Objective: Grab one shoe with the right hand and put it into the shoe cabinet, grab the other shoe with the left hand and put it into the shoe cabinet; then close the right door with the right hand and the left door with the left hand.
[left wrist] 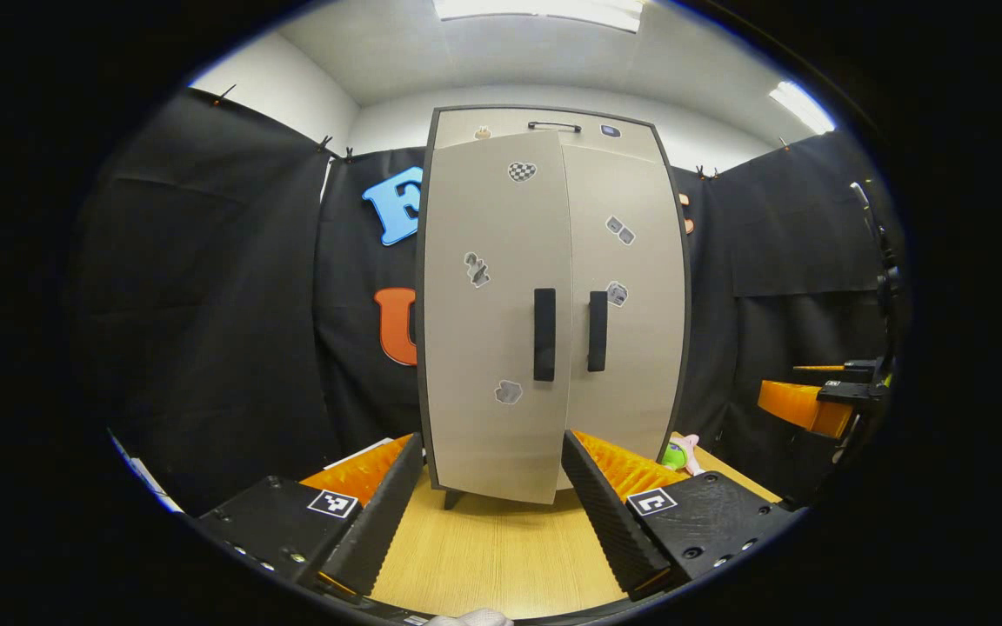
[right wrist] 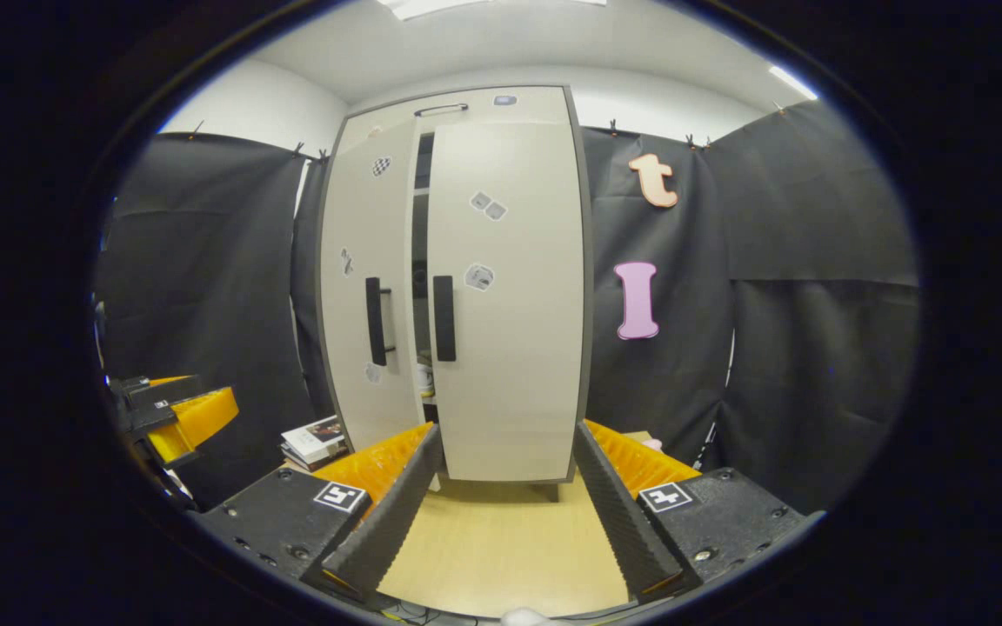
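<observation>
In front of me the wooden bench (right wrist: 501, 548) runs pale and bare. Near its far left corner I see a small stack of books (right wrist: 314, 440). Far right on it lies a green and pink toy (left wrist: 682, 452), partly hidden.

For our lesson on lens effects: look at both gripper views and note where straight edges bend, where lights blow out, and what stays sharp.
Left gripper view: the shoe cabinet bulges like a barrel, its side edges bowed; the ceiling lights blow out to white; the stickers and door handles stay sharp. Right gripper view: the same bowing of the cabinet, the ceiling light overexposed, and the dark gap between the doors lost in shadow.
</observation>
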